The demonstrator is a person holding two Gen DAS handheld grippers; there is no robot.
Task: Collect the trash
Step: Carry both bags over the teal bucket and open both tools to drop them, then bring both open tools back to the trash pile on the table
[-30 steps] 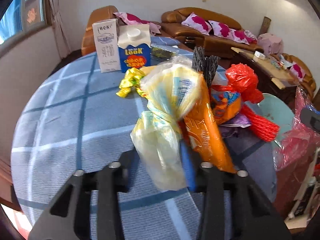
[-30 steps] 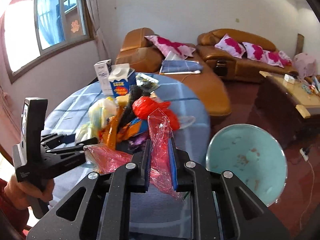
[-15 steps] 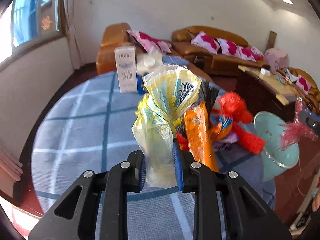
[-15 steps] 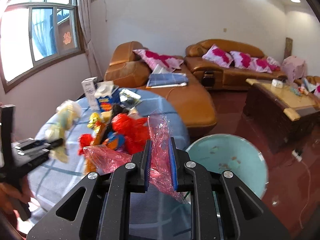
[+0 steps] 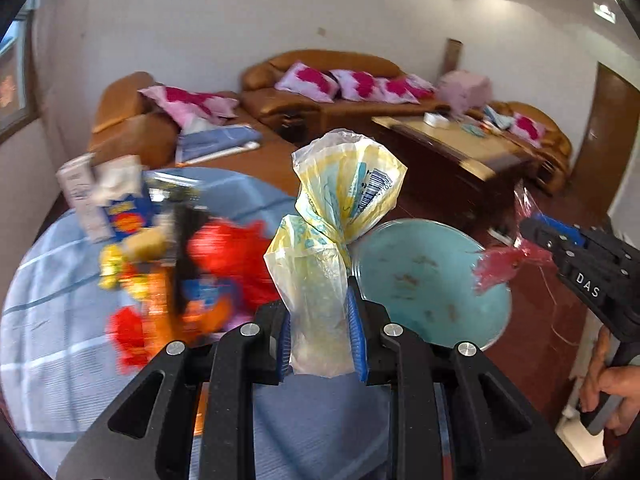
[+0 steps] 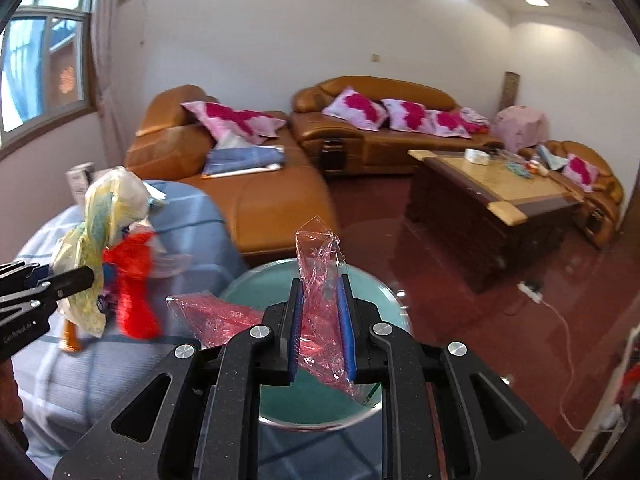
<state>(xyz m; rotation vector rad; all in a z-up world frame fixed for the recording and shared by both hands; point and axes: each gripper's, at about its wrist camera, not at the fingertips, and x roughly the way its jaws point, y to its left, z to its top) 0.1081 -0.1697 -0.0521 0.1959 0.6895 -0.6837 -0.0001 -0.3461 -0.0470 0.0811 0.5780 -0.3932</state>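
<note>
My left gripper is shut on a crumpled yellow plastic bag and holds it above the table's right edge, beside a teal basin. My right gripper is shut on a pink clear plastic wrapper and holds it over the basin. The right gripper also shows in the left wrist view, with its wrapper over the basin's right rim. The yellow bag and the left gripper also show in the right wrist view.
Several pieces of trash lie in a blurred pile on the round blue checked table, with two cartons behind. Brown sofas, a wooden coffee table and red floor lie beyond.
Both grippers have swung right, away from the trash pile and toward the basin. The left one has lifted the yellow bag clear of the pile. The right one still holds the pink wrapper.
</note>
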